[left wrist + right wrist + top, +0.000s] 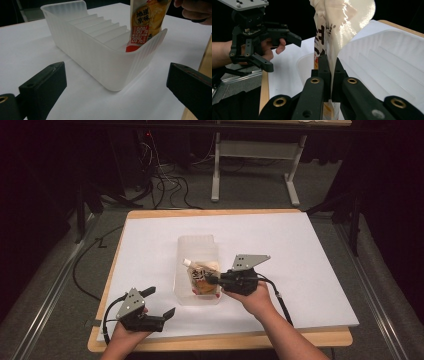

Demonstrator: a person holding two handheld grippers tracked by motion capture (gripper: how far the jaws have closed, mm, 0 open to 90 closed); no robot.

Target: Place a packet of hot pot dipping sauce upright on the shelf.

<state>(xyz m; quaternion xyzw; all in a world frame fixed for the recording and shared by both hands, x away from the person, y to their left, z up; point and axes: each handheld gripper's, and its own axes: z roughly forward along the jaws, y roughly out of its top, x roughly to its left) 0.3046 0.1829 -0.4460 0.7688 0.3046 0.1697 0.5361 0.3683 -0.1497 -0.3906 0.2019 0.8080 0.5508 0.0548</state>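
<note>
A translucent white ribbed bin (pixel 196 251) lies lengthwise in the middle of the white board. An orange and cream spouted pouch (pixel 199 274) stands tilted in the bin's near end, and my right gripper (pixel 211 279) is shut on its edge from the right. In the right gripper view the jaws (pixel 329 67) pinch the pouch (pixel 337 25) over the bin (pixel 387 62). My left gripper (pixel 161 302) is open near the board's front left corner, apart from the bin. It faces the bin's rounded end (pixel 100 50) and the pouch (pixel 145 22), with nothing between its fingers (pixel 42 87).
The white board (pixel 310 270) covers a wooden table (pixel 225 340). Loose cables (pixel 165 185) and a white table frame (pixel 250 165) lie on the floor beyond. The left gripper (pixel 283 53) and its hand appear far off in the right gripper view.
</note>
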